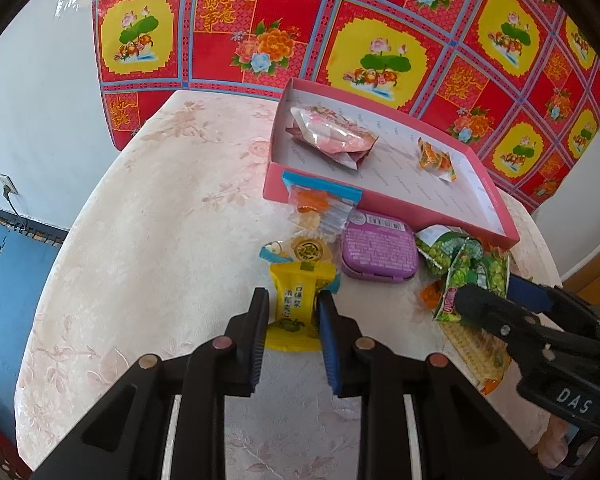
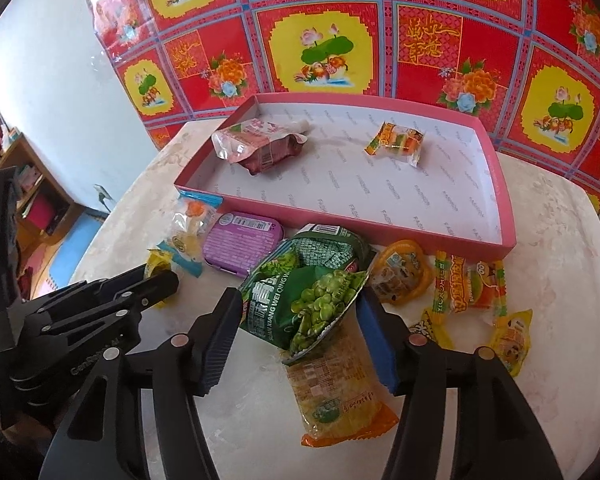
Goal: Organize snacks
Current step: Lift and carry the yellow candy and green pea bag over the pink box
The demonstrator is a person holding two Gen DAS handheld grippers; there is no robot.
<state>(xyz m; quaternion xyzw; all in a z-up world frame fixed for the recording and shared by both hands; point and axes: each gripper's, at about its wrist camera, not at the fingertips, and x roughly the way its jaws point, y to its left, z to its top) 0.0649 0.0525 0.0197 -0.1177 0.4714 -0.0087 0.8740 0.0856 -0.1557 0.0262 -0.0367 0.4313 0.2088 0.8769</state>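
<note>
My left gripper (image 1: pixel 293 305) is shut on a small yellow snack packet (image 1: pixel 296 290) that lies on the pale floral table (image 1: pixel 160 220); the same gripper shows at the left of the right wrist view. My right gripper (image 2: pixel 299 298) stands open around a crumpled green pea bag (image 2: pixel 312 292), one finger on each side of it. That bag rests on a yellow-orange packet (image 2: pixel 340 392). Behind them sits a shallow pink box (image 2: pixel 380 227) holding a reddish pouch (image 2: pixel 260 144) and an orange candy pack (image 2: pixel 396 140).
A purple tin (image 2: pixel 240 248) and a clear bag of orange sweets (image 2: pixel 192 220) lie in front of the box. An orange ring pack (image 2: pixel 400 276), a gummy pack (image 2: pixel 472 284) and a small yellow packet (image 2: pixel 512 336) lie at the right. A red patterned cloth hangs behind.
</note>
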